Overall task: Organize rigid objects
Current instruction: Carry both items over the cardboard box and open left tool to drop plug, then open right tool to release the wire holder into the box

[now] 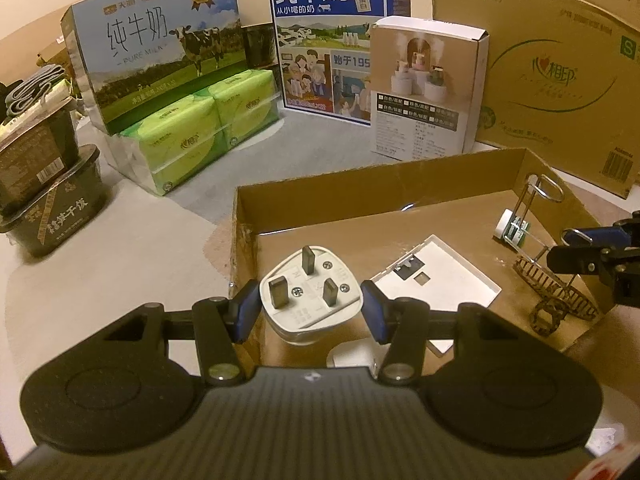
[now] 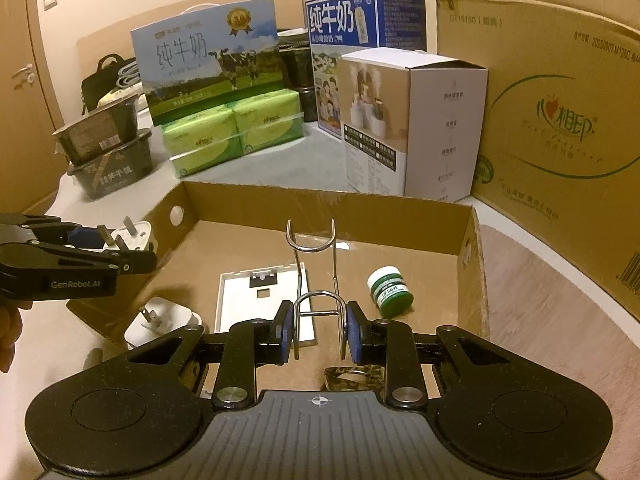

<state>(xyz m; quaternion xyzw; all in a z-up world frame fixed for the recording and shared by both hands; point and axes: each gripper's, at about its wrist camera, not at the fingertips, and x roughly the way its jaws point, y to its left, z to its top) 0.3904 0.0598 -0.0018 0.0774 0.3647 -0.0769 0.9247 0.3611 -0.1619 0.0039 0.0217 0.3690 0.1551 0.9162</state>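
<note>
A pale, matte tabletop (image 1: 120, 240) stood crowded under warm light, with a wooden door and a cream wall behind in the right wrist view. At the back stood two glossy printed milk cartons (image 1: 160, 48), one resting on a plastic-wrapped bundle of green tissue packs (image 1: 200, 128), a white-sided humidifier box (image 1: 424, 88) and a large corrugated shipping carton (image 1: 560, 80); two dark stacked food tubs (image 1: 44, 184) sat at the left.

In front lay a shallow, open cardboard tray (image 1: 320, 196) with raw brown walls and a shiny floor. The left gripper (image 1: 311, 308) was clamped by its blue pads on a white three-pin plug (image 1: 312, 300), smooth plastic with rectangular metal prongs pointing up, held above the tray's left corner. The right gripper (image 2: 319, 330) pinched a thin bent-wire stand (image 2: 318, 280) at its lower loop, the upright rods rising to a curved fork; a dark latticed base showed beneath in the left wrist view. On the tray floor lay a flat white square plate (image 2: 262, 300) and a small round green jar with a white lid (image 2: 390, 290), near the right wall. A second white two-prong plug (image 2: 160, 320) lay by the tray's near left corner; whether inside or outside I could not tell.
</note>
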